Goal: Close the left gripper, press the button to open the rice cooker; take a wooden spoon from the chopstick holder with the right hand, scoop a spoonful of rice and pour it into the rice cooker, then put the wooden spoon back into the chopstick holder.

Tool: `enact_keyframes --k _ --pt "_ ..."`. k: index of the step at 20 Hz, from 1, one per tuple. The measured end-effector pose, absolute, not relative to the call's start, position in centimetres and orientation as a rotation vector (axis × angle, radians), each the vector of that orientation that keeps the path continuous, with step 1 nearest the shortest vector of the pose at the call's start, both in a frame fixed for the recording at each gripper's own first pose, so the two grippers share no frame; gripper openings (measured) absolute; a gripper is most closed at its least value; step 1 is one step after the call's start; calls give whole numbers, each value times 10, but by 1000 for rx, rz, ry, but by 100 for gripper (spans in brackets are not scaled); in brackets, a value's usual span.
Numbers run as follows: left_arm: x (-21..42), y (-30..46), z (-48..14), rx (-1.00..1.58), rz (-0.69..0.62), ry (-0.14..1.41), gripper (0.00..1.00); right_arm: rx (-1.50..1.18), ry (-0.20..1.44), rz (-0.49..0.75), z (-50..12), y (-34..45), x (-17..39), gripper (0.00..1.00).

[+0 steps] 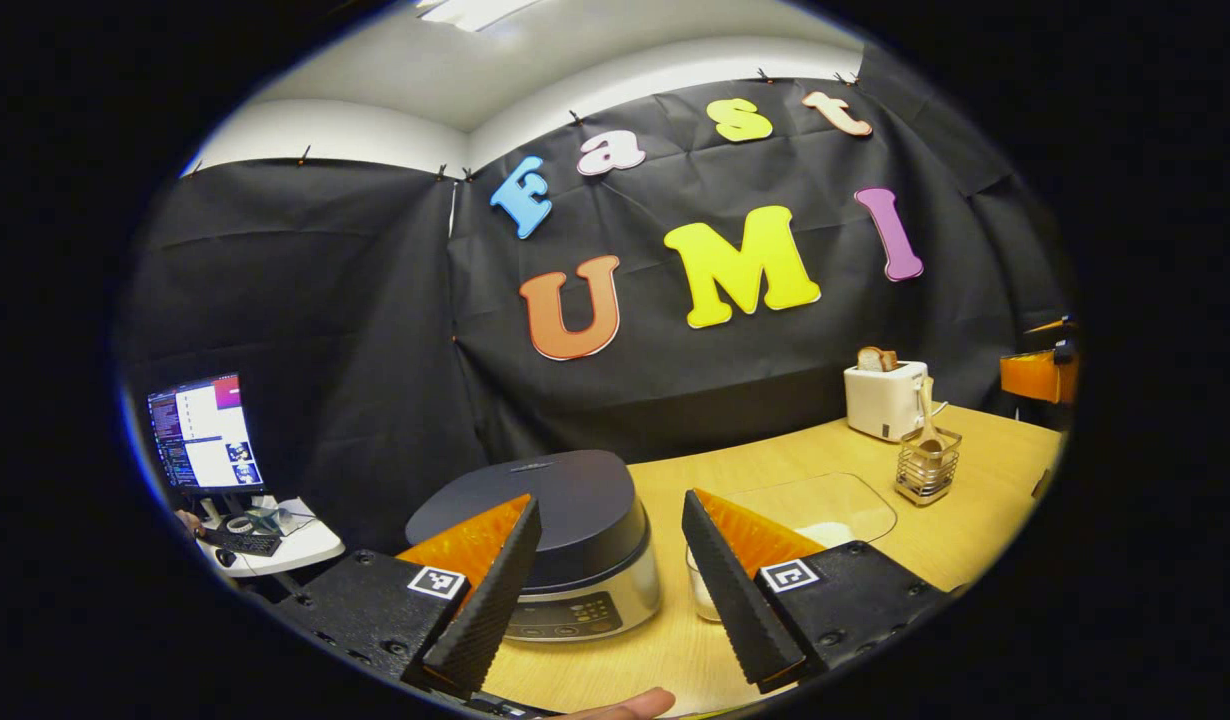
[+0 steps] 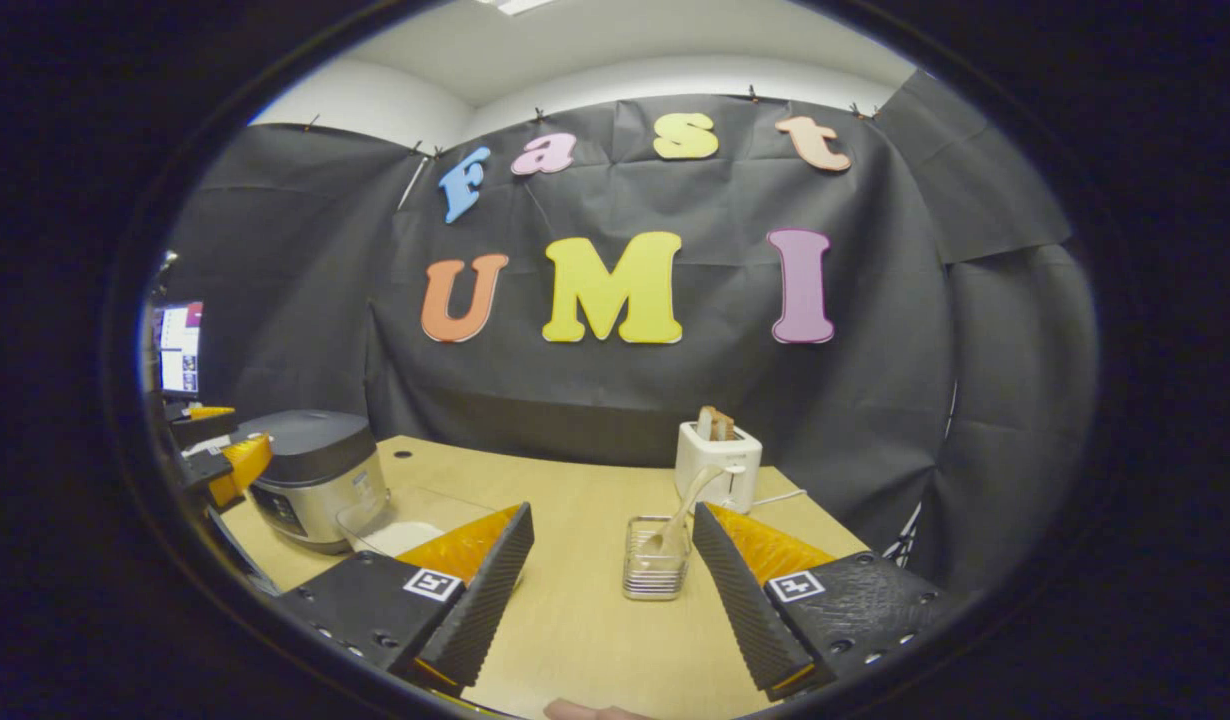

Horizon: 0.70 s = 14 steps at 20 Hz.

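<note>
Both grippers stand with their jaws spread wide and nothing between them, so by my reading the task has not begun. Seen in the left gripper view, the left gripper [image 1: 610,590] hovers over the near edge of the bench [image 1: 985,530], pointed at the rice cooker [image 1: 555,545], whose dark lid is still down; the fingers would have to come together before the button on its front could be pressed. Just beside the cooker, toward the middle of the bench, sits a clear container of rice [image 1: 825,520].

In the right gripper view, the right gripper [image 2: 610,585] hangs above the near edge, aimed at the chopstick holder [image 2: 655,570], a small wire basket standing near the middle of the bench in front of a toaster [image 2: 717,465] at the far edge. The wooden spoon [image 2: 680,520] leans in the holder, untouched, handle tilted up toward the toaster.

Everything is left to do: closing the left fingers, opening the lid, taking the spoon, scooping, pouring, and returning the spoon.
</note>
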<state>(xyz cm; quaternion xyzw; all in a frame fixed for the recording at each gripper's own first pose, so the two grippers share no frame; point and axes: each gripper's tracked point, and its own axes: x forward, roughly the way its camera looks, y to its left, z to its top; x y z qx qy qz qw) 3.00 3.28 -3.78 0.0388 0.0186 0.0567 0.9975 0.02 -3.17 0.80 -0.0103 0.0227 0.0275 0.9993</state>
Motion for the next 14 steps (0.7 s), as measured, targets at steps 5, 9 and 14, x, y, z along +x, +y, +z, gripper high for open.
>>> enact_keyframes --k 5,9,14 --pt "31 3 -26 -66 59 90 91 -7 72 64 3 -19 -6 95" --pt "30 -20 -26 -155 -15 122 92 -14 95 38 2 -13 -13 96" --pt "24 -36 -36 -116 -49 143 92 -43 67 25 7 -3 -21 96"
